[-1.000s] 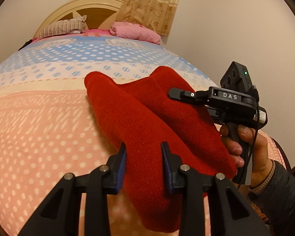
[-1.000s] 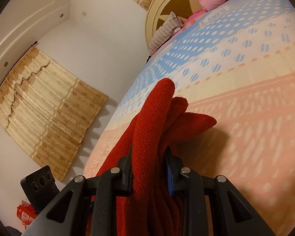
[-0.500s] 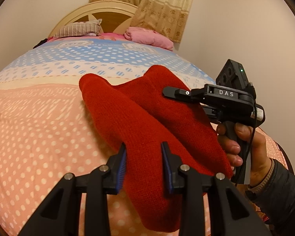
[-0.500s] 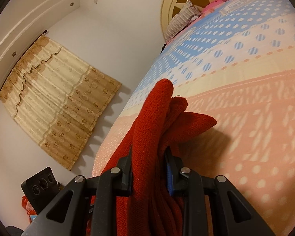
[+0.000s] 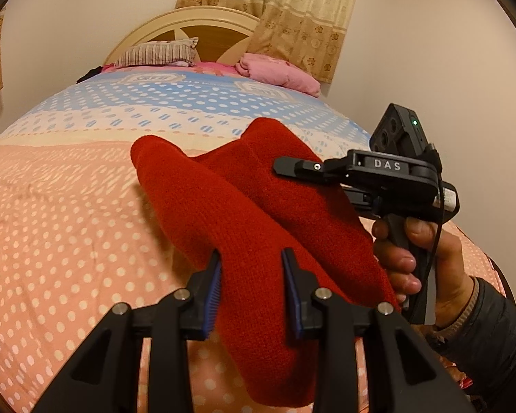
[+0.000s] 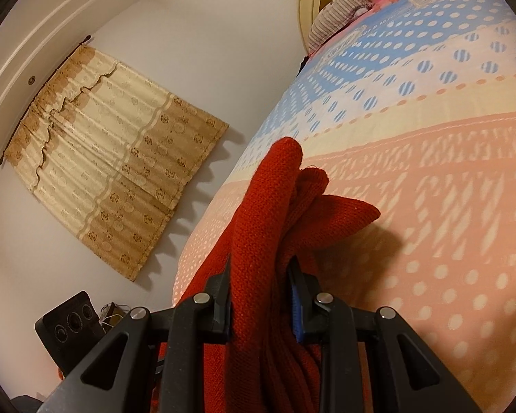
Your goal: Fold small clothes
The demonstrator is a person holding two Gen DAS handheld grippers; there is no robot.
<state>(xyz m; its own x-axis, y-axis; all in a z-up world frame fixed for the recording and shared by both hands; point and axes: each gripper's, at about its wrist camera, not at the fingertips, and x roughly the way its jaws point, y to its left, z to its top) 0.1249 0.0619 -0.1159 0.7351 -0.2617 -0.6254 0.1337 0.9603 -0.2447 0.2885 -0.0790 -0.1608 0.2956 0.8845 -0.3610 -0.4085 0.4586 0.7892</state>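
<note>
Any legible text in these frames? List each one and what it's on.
"DAS": white letters on the black body of the right gripper, seen in the left wrist view.
White sticker on that gripper's rear edge: print too small to read.
Pale patches on the dotted blue bedspread: blurred, unreadable.
Nothing readable in the right wrist view.

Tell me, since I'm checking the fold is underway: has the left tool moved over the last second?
Yes. In its own view the headboard has slid right and lower, so the left tool, shut on the red knit garment, has swung left and tilted up.
</note>
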